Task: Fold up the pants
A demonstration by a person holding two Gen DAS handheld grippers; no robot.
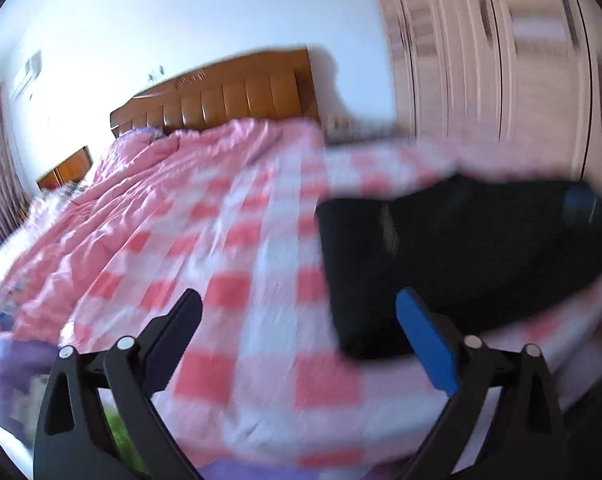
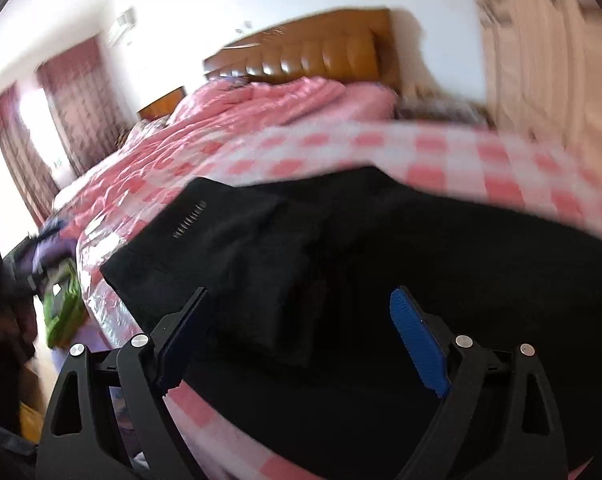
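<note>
On my far left, past the bed's edge, a heap of purple and green clothes (image 2: 59,280) sits low by the floor, well apart from my work. Next comes my left gripper (image 1: 299,326), jaws spread wide with nothing between them, hanging over bare checked bedspread (image 1: 237,248). The pants (image 1: 453,256) lie just to its right, a black folded bundle flat on the bedspread near the bed's near edge; the left gripper touches none of it.

Further right, my right gripper (image 2: 297,330) also stands open and empty, poised above the pants (image 2: 341,264). From this side I see a smaller folded layer (image 2: 237,260) stacked on the wider black cloth below, its corner near my left finger. The wooden headboard (image 2: 313,54) and rumpled pink quilt (image 2: 261,104) are far off at the back, and the wardrobe doors (image 1: 501,60) stand at the far right.

My worry is the top layer. With both grippers off the cloth, nothing pins that fold, and I judge it could slide or spring open if a finger brushes it on the way past. The bundle also sits close to the bed's edge, so a careless nudge toward me could drag part of it over. Both views are blurred, so I cannot tell how neat the edges are; a crooked layer would make any further fold lopsided.
</note>
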